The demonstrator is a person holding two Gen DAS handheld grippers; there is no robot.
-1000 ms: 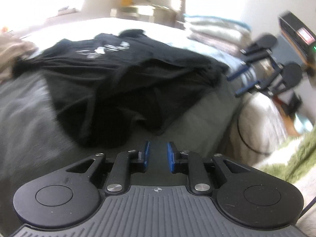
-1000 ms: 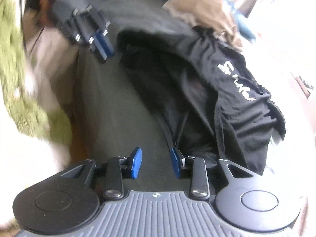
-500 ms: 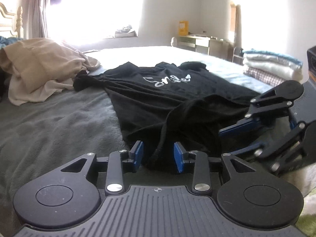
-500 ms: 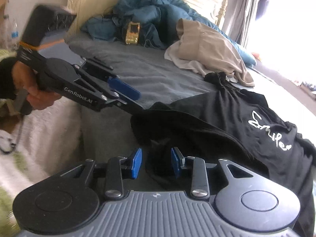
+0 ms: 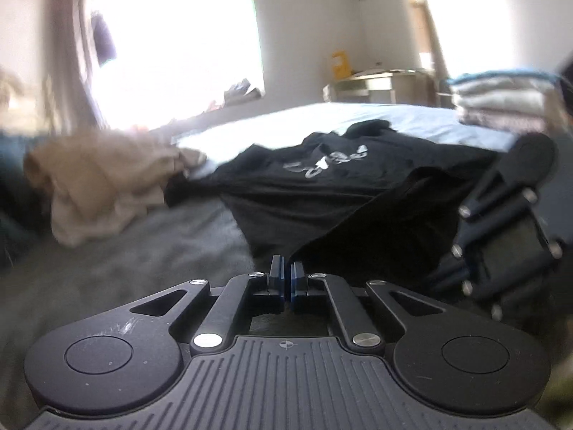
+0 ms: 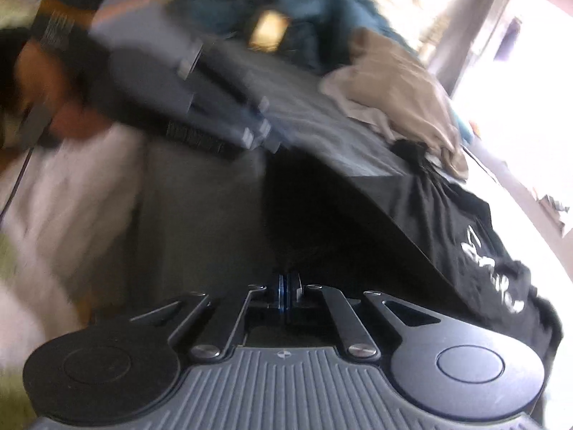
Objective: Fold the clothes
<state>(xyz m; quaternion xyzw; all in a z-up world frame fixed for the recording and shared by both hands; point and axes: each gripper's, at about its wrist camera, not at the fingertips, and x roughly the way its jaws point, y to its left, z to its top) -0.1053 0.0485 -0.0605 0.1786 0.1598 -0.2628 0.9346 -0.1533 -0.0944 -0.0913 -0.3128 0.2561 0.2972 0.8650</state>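
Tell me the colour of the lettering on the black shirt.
White lettering on the black shirt; clearest in the left wrist view.

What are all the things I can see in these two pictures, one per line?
black T-shirt: one, black with white lettering, spread on the bed, near hem lifted
bed cover: one, grey, under the shirt
beige garment: one, tan, crumpled on the bed beside the shirt's sleeve
blue bedding: one heap, blue, far end of the bed
folded stack: one pile, pale, beyond the shirt
small table: one, light, by the far wall
yellow item: one, on that table, too blurred to identify
left gripper: black with blue pads, shut on the hem
right gripper: same, shut on the hem
hand: one, blurred, holding the left gripper
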